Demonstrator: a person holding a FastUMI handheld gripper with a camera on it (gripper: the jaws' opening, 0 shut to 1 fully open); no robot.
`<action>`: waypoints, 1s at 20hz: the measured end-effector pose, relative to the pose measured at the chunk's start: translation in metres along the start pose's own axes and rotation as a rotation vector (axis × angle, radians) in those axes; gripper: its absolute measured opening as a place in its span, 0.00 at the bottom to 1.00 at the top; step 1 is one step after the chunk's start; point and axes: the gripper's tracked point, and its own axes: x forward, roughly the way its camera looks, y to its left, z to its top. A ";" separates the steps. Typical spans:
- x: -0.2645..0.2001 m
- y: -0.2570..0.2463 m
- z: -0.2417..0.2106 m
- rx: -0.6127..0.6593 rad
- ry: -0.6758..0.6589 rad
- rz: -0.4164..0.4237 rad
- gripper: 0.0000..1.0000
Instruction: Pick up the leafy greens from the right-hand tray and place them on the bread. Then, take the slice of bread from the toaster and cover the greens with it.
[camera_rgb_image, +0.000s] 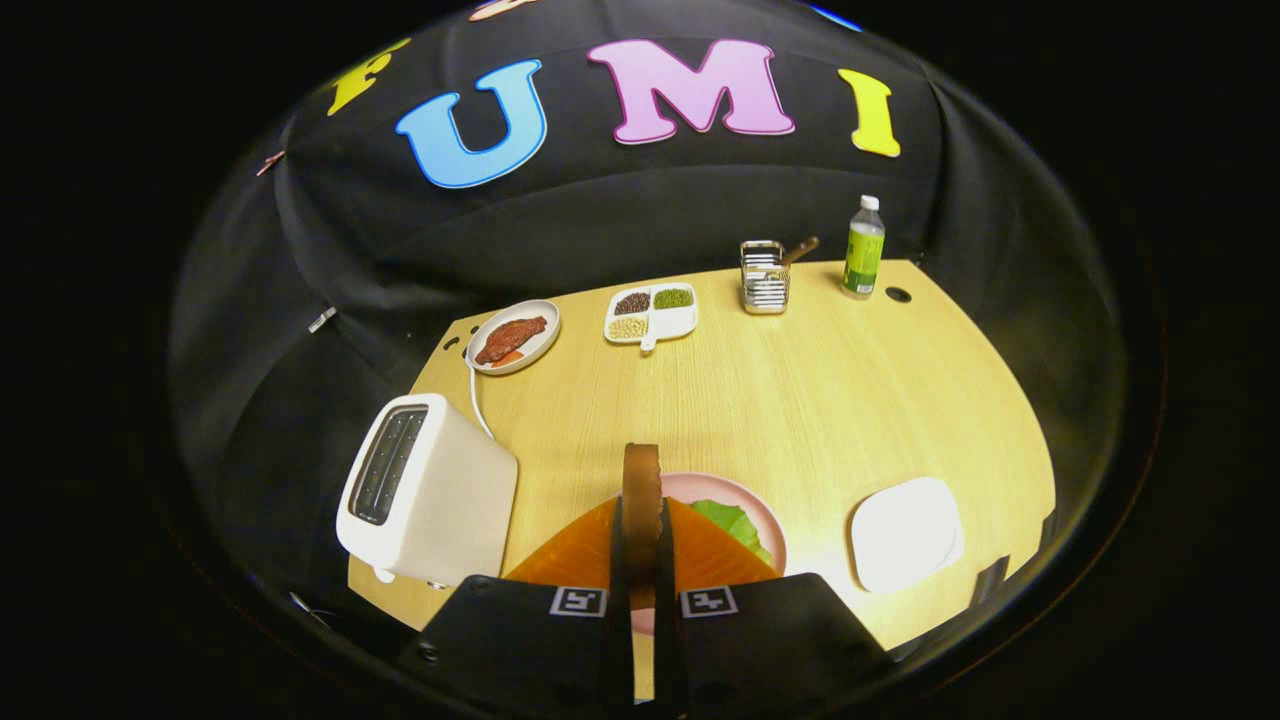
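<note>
Gripper view showed my tongs (640, 500) clamped on the slice of bread (641, 478), both fingers (618, 560) pressed to its flat faces so it stood on edge between them, brown-crusted and thin, and I judged it light, stiff enough to carry edgewise yet crumbly if squeezed harder. It hung just over the pink plate (762, 520) near the front edge of the table (800, 400), where the leafy greens (730, 522) already lay. Left of the plate stood the white toaster (425, 490), and the white tray (905, 532) sat toward the front right corner.
</note>
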 end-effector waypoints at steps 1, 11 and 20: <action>0.006 -0.003 -0.006 0.006 0.003 -0.003 0.12; 0.036 0.007 -0.034 0.140 0.037 0.097 0.12; 0.058 -0.051 -0.068 0.101 0.078 0.031 0.12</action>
